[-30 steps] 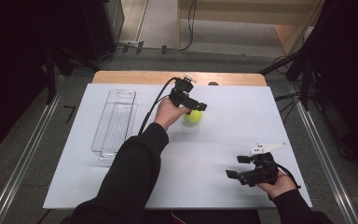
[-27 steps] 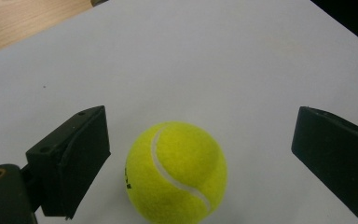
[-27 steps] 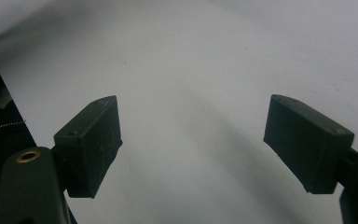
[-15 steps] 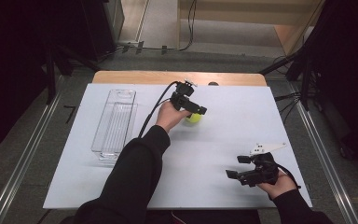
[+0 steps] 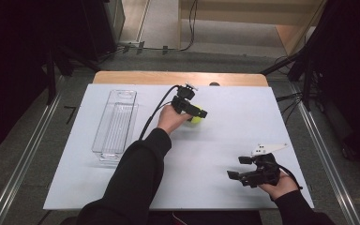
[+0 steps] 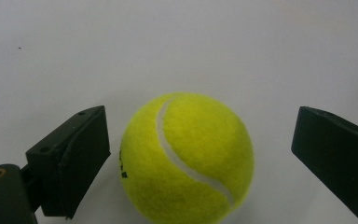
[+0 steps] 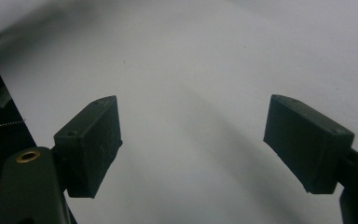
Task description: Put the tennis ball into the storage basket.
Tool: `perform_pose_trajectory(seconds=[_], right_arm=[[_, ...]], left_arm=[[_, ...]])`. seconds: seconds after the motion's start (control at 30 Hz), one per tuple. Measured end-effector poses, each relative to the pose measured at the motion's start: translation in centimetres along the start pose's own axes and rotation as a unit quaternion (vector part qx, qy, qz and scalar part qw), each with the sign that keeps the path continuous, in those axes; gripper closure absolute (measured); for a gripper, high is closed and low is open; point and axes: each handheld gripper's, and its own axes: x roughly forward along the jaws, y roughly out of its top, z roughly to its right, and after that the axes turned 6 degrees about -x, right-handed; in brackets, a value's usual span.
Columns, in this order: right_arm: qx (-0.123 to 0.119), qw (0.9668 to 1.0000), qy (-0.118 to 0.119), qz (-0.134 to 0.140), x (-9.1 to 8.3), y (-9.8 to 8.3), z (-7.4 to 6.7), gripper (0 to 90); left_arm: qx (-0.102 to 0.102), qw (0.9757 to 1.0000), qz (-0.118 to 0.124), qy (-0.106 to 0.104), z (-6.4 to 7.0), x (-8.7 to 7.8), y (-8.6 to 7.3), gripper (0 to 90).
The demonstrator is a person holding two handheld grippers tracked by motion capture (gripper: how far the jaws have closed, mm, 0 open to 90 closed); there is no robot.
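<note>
On white table (image 5: 225, 154): one tennis ball (image 6: 186, 156), one clear tray (image 5: 116, 123), two grippers.

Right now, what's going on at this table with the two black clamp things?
A person holds a two-jaw gripper in each hand over a white table. The left gripper has its open jaws on either side of a yellow tennis ball resting on the table, with gaps showing on both sides, so it is not clamped yet. The right gripper waits open near the table's front edge, holding nothing. A clear plastic bin stands off to the left.
</note>
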Motion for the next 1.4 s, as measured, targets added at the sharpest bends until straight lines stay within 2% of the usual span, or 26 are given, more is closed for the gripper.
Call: perform_pose_trajectory(seconds=[0.23, 0.5, 0.57, 0.67, 0.73, 0.83, 1.2, 1.4], right_arm=[[0.0, 1.0, 0.0, 0.0, 0.0, 0.0, 0.0, 16.9], [0.0, 1.0, 0.0, 0.0, 0.0, 0.0, 0.0, 16.9], [0.0, 1.0, 0.0, 0.0, 0.0, 0.0, 0.0, 16.9], [0.0, 1.0, 0.0, 0.001, 0.0, 0.0, 0.0, 16.9], [0.0, 1.0, -0.001, 0.001, 0.0, 0.0, 0.0, 16.9], [0.0, 1.0, -0.001, 0.001, 0.0, 0.0, 0.0, 16.9], [0.0, 1.0, -0.001, 0.001, -0.1, 0.0, 0.0, 16.9], [-0.001, 1.0, -0.001, 0.002, -0.1, 0.0, 0.1, 16.9]], left_arm=[[0.006, 0.9999, -0.009, 0.007, -0.1, 0.6, -0.5, 4.6], [-0.002, 0.9999, -0.011, 0.006, -0.3, 1.2, -1.0, 4.6], [0.001, 0.9998, -0.013, 0.013, -0.2, 1.3, -1.2, 4.8], [0.008, 0.9997, -0.009, 0.021, -0.1, 1.3, -1.3, 14.2], [0.007, 0.9994, -0.02, 0.027, -0.2, 1.4, -1.4, 17.0], [0.014, 0.9992, -0.018, 0.032, -0.1, 1.4, -1.5, 25.1], [0.027, 0.9985, -0.015, 0.046, 0.2, 1.4, -1.5, 26.3], [0.025, 0.9987, -0.017, 0.042, 0.2, 1.0, -1.4, 26.3]])
